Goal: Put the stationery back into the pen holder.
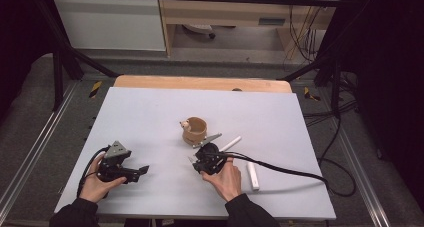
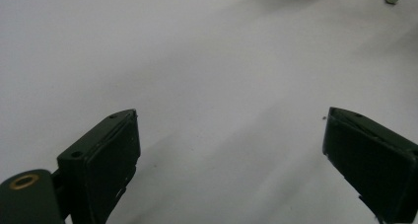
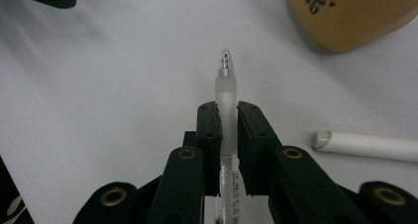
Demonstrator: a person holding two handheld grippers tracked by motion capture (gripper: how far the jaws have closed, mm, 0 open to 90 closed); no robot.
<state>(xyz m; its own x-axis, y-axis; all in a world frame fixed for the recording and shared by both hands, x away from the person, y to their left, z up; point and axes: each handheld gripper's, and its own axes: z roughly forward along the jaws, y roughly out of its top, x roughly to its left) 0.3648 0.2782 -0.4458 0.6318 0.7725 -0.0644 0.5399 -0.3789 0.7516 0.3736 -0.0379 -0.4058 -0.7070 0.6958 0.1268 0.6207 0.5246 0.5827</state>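
Pen [image 3: 226, 93] with a frosted barrel sits clamped between the jaws of the right hand-held gripper [image 3: 227, 110], tip pointing beyond them. Just ahead stands a tan wooden cup [image 1: 195, 130], its inside hidden. The left hand-held gripper [image 2: 231, 145] gapes wide over bare tabletop [image 1: 150, 117].

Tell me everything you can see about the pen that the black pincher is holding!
The pen has a frosted, see-through plastic barrel and a clear pointed tip with a small metal part inside. A printed label shows farther back on the barrel. The right hand-held gripper is shut on it, one black pad pressing each side. Its tip pointing past the jaws, it sits above the white table, near a tan cup.
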